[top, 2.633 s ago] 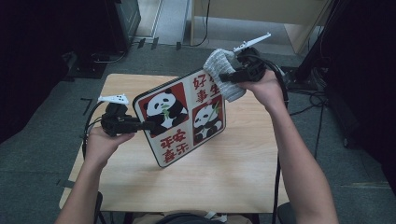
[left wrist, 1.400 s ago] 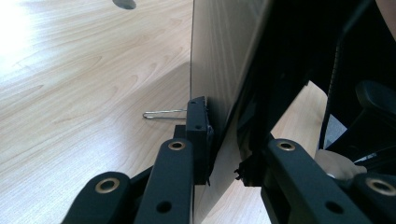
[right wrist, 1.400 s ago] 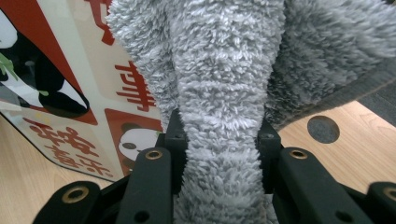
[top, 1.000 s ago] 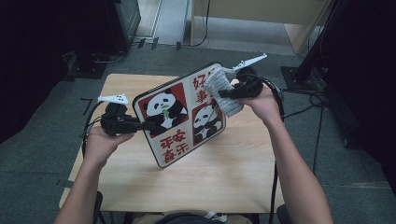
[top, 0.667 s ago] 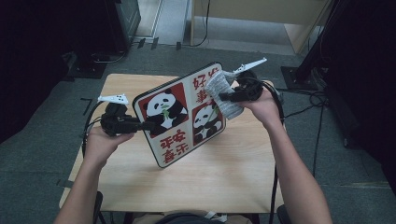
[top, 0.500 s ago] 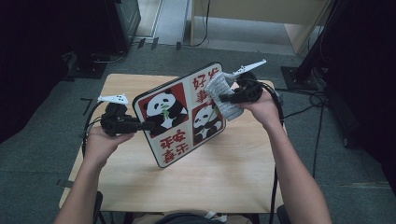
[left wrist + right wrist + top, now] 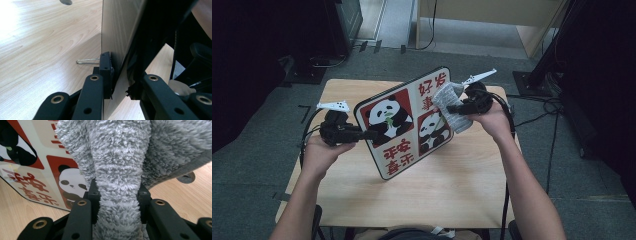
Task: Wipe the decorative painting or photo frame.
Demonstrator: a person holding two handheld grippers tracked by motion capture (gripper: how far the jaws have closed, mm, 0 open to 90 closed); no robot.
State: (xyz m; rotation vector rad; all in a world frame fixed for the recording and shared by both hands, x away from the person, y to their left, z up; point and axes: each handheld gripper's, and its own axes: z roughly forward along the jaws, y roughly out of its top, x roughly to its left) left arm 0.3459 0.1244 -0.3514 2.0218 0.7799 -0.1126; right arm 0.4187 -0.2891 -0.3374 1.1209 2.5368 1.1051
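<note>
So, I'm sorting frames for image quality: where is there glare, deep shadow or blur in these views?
High view: dark surroundings, evenly lit table, soft overall. Left gripper view: blown-out glare on the tabletop at top left, and the panda board edge-on, its right side lost in shadow. Right gripper view: the grey cloth is sharp, its pile visible, with mild sheen on the board's print.
</note>
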